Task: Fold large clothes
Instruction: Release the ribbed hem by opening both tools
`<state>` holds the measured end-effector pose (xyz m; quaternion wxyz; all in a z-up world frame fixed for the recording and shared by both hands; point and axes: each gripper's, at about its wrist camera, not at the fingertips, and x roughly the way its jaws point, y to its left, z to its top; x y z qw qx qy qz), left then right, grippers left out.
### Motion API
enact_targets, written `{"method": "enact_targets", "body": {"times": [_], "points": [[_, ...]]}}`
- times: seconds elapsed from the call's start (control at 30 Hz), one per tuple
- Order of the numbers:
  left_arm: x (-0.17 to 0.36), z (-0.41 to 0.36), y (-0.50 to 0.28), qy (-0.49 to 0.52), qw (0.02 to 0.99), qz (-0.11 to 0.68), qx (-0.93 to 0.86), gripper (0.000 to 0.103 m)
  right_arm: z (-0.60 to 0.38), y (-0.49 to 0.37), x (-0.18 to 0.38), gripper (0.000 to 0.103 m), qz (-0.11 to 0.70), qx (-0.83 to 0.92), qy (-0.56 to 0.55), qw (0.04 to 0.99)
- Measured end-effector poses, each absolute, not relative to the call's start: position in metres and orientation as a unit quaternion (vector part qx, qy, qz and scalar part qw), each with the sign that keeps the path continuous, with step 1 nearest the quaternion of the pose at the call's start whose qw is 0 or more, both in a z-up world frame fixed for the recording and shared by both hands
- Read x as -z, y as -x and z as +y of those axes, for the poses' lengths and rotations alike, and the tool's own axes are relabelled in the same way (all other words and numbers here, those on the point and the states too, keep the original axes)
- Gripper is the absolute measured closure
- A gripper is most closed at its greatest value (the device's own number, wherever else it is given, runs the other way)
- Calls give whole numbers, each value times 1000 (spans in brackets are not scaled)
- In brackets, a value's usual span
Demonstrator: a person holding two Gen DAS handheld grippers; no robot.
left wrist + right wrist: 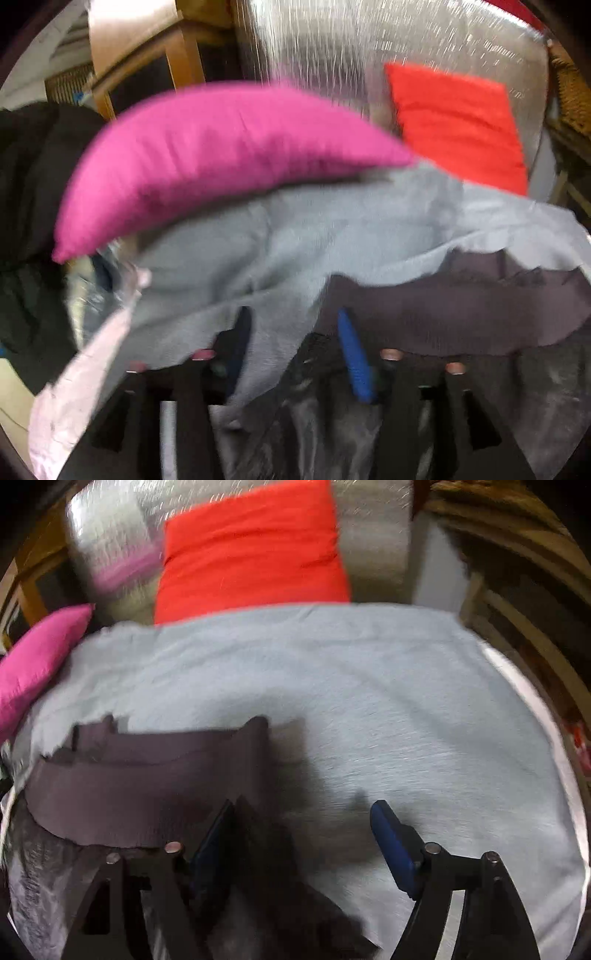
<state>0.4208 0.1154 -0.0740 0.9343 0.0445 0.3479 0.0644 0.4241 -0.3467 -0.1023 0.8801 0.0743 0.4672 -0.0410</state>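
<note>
Right tool point(303, 834) agape over garment point(147, 782)

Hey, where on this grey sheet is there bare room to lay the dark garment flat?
The grey sheet is bare across its middle and right, bordered by the red cushion behind and the sheet's right edge. The left is crowded: the dark garment is bunched there, with the pink cushion pressing in at the far left.
</note>
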Motion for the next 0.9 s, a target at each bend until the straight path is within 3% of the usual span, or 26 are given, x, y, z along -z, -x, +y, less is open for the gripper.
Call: {"method": "enact_targets", "body": {"times": [0.1,0.3,0.43,0.63,0.9], "points": [[50,108,-384,-42,947,314,-60,34,-341,-398,67,23,430,38,-82,898],[60,58,-310,-35,950,310,-17,33,-268,-305,25,20,366,-45,-51,928],[88,23,-286,-60,949,309,-20,33,-210,-264,53,20,352,-50,-8,935],[154,12,-310,-73,919,388,-24,28,-182,-271,129,19,403,-20,43,914],[165,12,-314,-86,922,377,-31,25,-179,-284,139,18,403,-2,59,913]]}}
